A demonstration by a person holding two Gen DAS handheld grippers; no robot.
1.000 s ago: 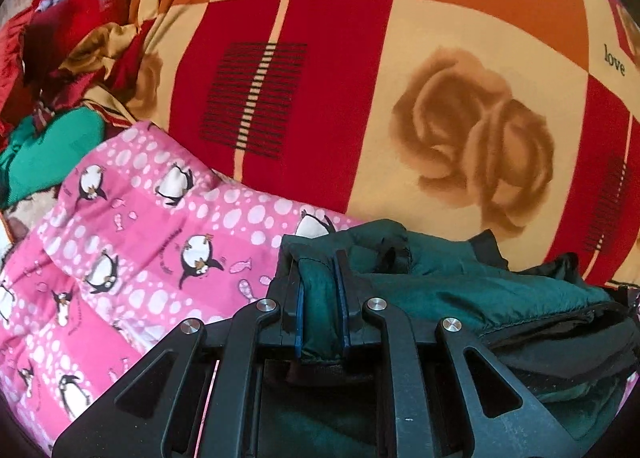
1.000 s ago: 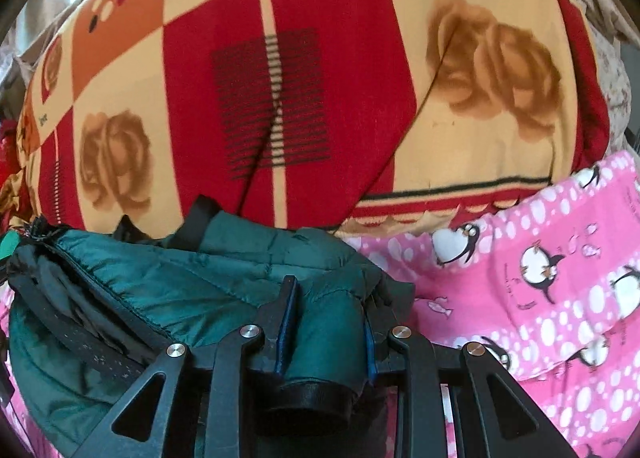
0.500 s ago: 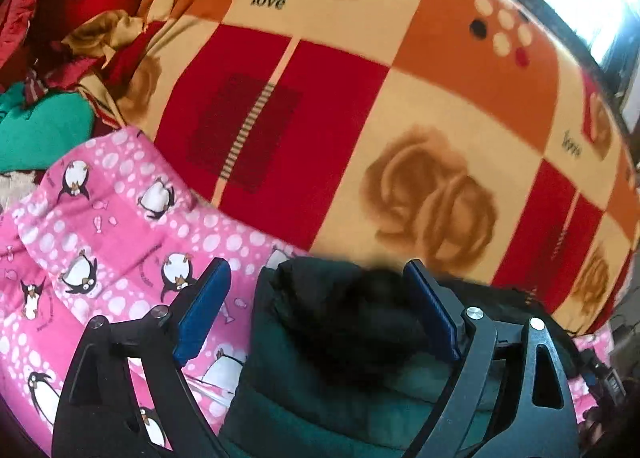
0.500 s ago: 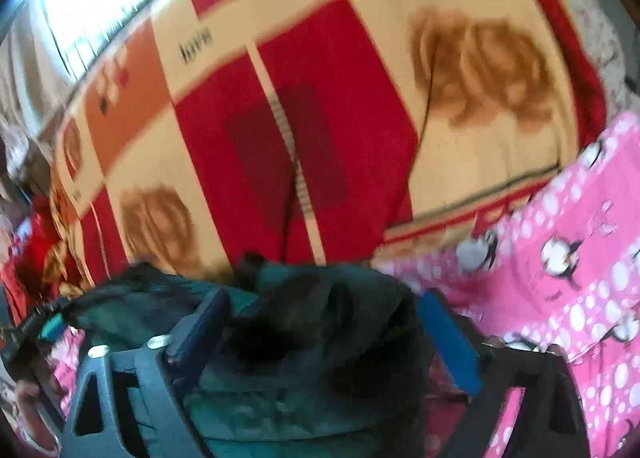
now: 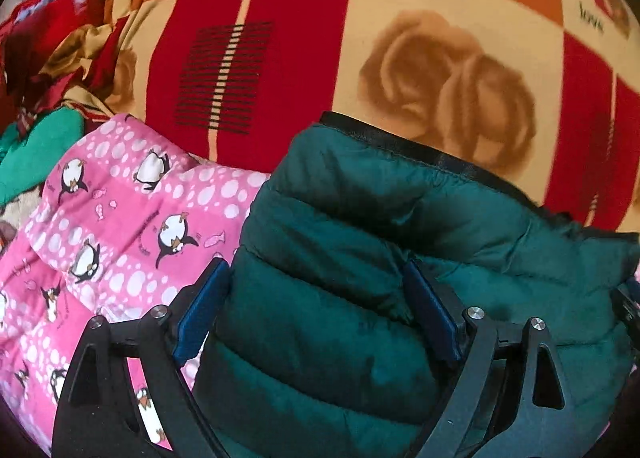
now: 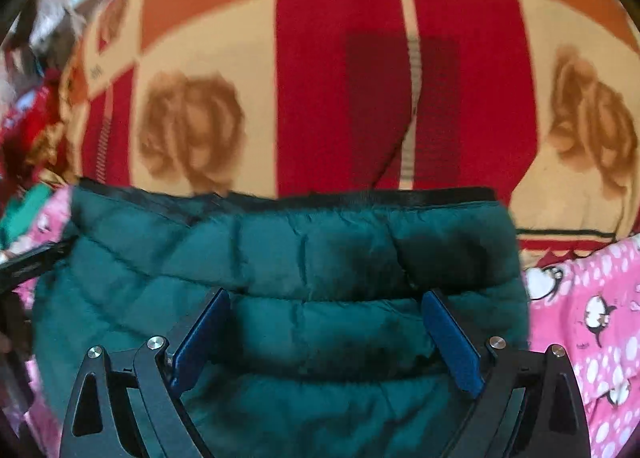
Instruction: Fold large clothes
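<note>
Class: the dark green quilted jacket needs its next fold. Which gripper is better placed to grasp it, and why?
Probably the right gripper: its open jaws sit squarely over the dark green quilted jacket. The left gripper straddles its edge beside the pink penguin-print quilt.

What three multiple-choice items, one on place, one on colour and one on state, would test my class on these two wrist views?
1. The green padded jacket lies partly on:
A. a pink penguin quilt
B. a wooden floor
C. a chair

2. The trim along the jacket's far edge is:
A. white
B. black
C. yellow

3. The left gripper and right gripper are:
A. both shut
B. one shut
C. both open

Answers: 1 A, the pink penguin quilt shows beside and under it. 2 B, a black band runs along it. 3 C, the blue fingers stand wide apart.
</note>
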